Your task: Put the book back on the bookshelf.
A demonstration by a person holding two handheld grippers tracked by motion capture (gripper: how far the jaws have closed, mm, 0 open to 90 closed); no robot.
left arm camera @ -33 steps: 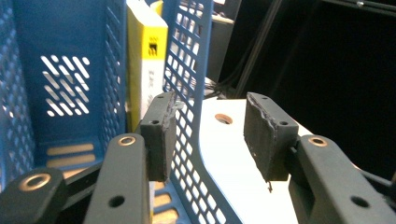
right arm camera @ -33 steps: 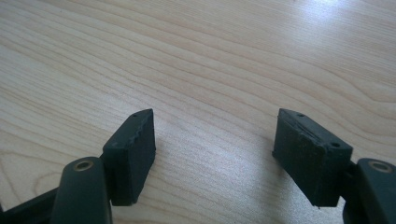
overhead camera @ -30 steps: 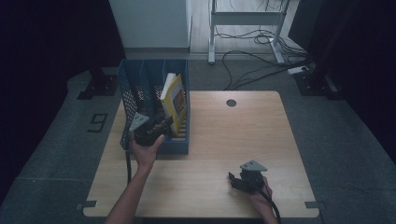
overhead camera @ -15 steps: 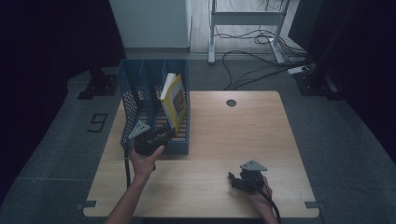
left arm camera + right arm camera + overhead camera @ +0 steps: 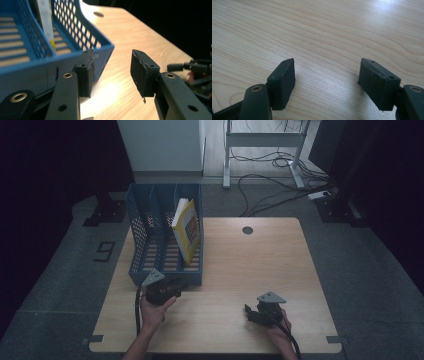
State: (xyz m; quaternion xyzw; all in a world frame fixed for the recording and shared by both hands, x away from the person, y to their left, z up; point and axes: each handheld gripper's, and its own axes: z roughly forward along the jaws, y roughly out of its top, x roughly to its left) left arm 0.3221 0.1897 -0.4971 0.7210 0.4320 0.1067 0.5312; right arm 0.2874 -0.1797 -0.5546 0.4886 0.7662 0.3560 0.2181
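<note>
Nearest the viewer, two hand-held grippers sit low over a light wooden table (image 5: pixel 280 255). The right gripper (image 5: pixel 252 312) rests near the table's near right edge, jaws spread with nothing but bare wood between them. The left gripper (image 5: pixel 172 287) sits to the near left, just in front of the near wall of a blue mesh file holder (image 5: pixel 145 237); its jaws are also spread and hold nothing, one pad (image 5: pixel 86 72) close against the holder's near right corner. Farther back, a yellow and white book (image 5: pixel 185 230) stands tilted inside the holder's right-hand compartment, leaning against the divider. The other compartments look empty. Judging from this, the book appears already filed and let go, and nothing else lies on the table to put away, so the work seems close to finished.
</note>
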